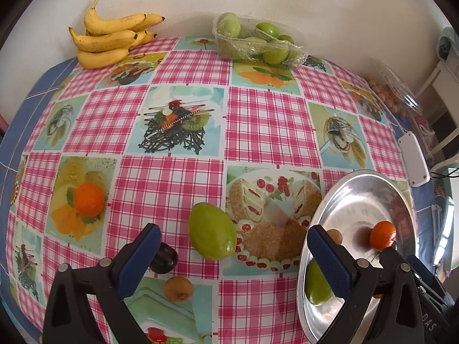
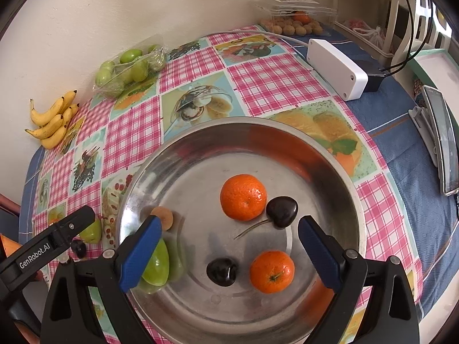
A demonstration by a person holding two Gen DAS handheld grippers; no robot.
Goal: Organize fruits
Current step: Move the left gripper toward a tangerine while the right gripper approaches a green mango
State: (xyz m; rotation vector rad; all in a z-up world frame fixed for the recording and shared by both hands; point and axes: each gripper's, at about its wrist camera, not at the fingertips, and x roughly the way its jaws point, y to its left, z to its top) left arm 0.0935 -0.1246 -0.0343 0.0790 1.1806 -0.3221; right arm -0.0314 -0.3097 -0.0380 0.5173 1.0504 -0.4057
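Left hand-held gripper (image 1: 232,252): hovering with jaws spread wide, grasping nothing, over a green mango (image 1: 211,231) lying on the worktop (image 1: 172,172), its long axis tilting up-left.
Left view only: a mandarin (image 1: 88,199), dark plum (image 1: 164,261) and kiwi (image 1: 178,289) sitting loose on the cloth.
Right hand-held gripper (image 2: 229,246): gaping, released, above the steel tray (image 2: 200,143).
Right view only: two glossy mandarins (image 2: 243,197) and two cherries (image 2: 281,211) resting in that tray.

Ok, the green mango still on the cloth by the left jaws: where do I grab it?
Probably across its narrow middle, from above. The green mango lies flat and elongated, long axis slanting; the left gripper is open, so turn the jaws to span its short width. The plum is close beside, so watch that finger.
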